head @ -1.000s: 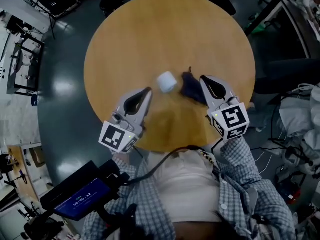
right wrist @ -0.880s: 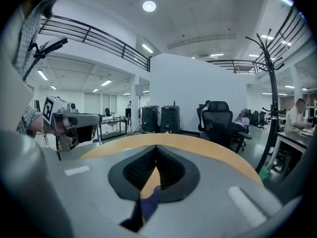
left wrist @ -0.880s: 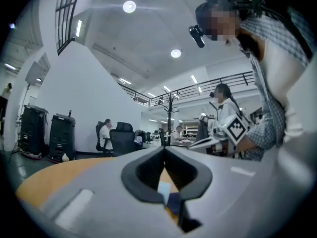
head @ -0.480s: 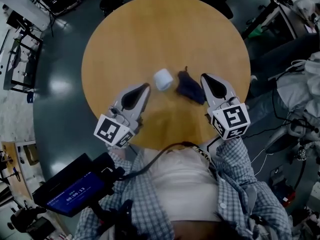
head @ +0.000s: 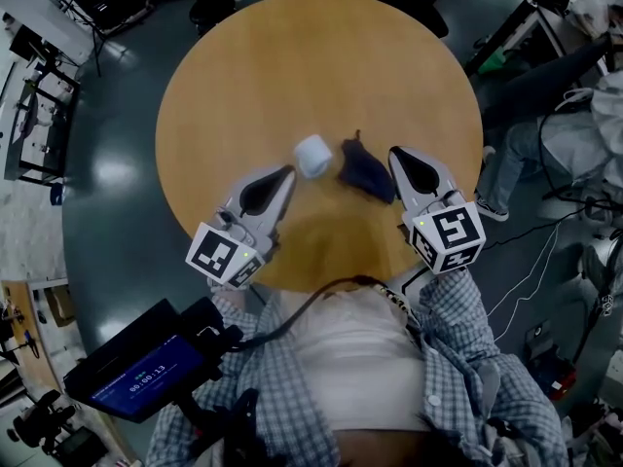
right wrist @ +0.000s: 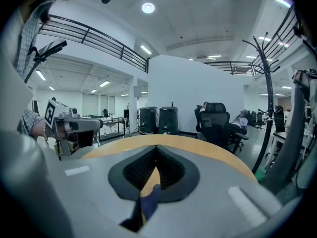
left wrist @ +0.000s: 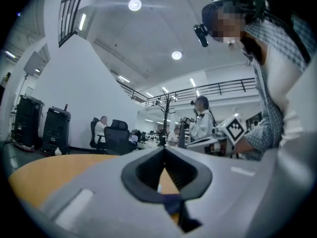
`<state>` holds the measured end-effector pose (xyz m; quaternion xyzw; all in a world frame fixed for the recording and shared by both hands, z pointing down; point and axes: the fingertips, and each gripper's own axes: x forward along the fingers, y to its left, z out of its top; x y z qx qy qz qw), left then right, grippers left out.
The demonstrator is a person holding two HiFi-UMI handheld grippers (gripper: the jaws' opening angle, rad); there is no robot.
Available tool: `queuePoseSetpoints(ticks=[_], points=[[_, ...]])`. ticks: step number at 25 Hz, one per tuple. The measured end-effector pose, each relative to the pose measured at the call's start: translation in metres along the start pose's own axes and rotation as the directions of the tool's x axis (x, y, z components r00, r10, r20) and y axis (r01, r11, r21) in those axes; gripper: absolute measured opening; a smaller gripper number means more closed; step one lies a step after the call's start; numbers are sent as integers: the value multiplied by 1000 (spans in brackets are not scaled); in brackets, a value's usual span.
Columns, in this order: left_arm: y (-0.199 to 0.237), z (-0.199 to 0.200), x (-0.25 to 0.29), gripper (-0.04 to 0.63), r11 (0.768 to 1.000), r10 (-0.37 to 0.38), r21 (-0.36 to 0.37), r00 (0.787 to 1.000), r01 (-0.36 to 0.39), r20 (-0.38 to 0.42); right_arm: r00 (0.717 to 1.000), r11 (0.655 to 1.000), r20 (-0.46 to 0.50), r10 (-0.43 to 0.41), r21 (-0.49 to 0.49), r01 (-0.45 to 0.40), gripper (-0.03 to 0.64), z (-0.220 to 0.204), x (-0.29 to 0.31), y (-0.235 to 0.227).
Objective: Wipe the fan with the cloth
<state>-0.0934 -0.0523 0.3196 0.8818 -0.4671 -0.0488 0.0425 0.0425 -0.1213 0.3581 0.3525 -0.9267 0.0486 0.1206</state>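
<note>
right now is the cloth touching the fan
Apart. The head view shows a narrow strip of bare table between the dark cloth and the white fan.

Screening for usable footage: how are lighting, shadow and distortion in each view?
Head view: dim, shadow across the near table, floor glare. Left gripper view: strong fisheye, black corners, left claw blurred up close. Right gripper view: same fisheye, bright ceiling lamps.

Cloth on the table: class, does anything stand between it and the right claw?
Nothing visible does. The cloth lies on the table right beside the tip of the shut right claw; the white fan sits on the cloth's other side.
</note>
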Motion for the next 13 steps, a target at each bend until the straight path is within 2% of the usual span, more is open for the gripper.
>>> queuePoseSetpoints(ticks=[6,13], points=[[0,-6,-6,0,1000,-6,-1,1000,6,-5,1000,1000,-2,14,0,-14,3,-5,2,7],[5,-1,-7,1,1000,20,-4,1000,-20,3,999,999,-5,33,1,-33,3,0,4,7]])
